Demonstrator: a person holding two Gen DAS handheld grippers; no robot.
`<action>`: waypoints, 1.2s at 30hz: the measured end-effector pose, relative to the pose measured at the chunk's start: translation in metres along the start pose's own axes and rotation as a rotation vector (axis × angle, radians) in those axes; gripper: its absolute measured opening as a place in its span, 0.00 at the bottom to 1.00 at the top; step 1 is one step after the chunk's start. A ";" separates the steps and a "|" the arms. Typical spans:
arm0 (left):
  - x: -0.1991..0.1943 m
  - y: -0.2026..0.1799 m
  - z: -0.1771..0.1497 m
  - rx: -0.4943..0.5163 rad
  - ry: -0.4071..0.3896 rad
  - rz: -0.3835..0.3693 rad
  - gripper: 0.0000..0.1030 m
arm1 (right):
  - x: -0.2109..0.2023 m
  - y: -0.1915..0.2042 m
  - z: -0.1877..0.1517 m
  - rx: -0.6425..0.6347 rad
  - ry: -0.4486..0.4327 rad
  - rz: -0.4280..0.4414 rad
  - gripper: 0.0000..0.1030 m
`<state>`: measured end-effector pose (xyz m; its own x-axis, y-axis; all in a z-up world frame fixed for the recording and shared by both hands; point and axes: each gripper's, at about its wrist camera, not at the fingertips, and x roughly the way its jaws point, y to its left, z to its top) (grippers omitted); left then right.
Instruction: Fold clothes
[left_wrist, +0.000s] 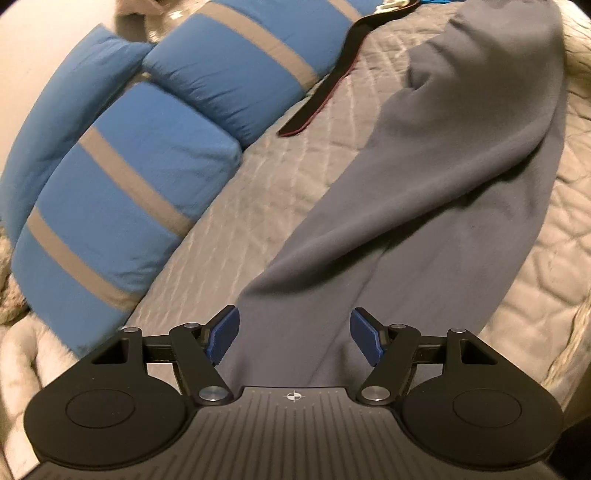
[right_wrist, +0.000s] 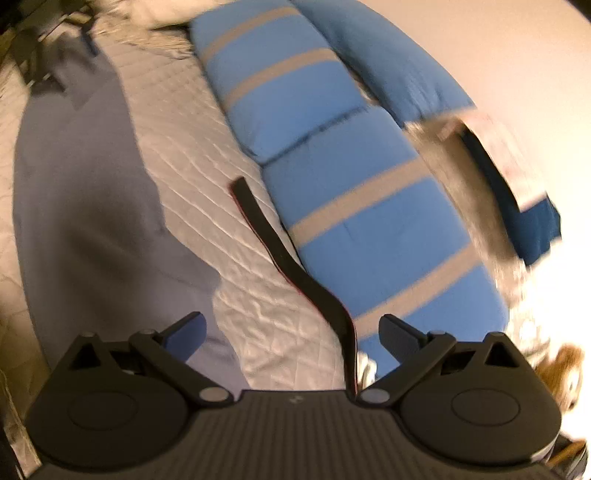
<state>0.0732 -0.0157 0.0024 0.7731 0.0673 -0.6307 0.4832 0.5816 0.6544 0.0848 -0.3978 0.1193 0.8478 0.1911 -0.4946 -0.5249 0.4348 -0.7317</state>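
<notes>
Grey trousers lie flat along the quilted bed ahead of the empty, parted left tongs, left of the wide, empty right tongs, so a fold looks due: next, gripping an end.

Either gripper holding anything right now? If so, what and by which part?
Nothing is held. The left gripper stands open above the grey garment, pads clear of it. The right gripper is wide open over the quilt.
</notes>
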 end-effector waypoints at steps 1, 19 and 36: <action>-0.003 0.005 -0.004 -0.007 0.001 0.009 0.64 | -0.001 0.003 0.006 -0.015 -0.011 0.008 1.00; -0.033 0.037 -0.014 0.014 -0.046 -0.048 0.63 | -0.032 0.046 0.068 0.201 -0.136 0.071 1.00; 0.044 -0.029 -0.017 0.336 0.035 0.059 0.58 | -0.022 0.169 0.036 0.324 -0.110 0.189 1.00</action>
<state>0.0865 -0.0160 -0.0513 0.7919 0.1234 -0.5981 0.5512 0.2769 0.7871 -0.0200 -0.2971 0.0229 0.7508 0.3801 -0.5402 -0.6365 0.6347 -0.4381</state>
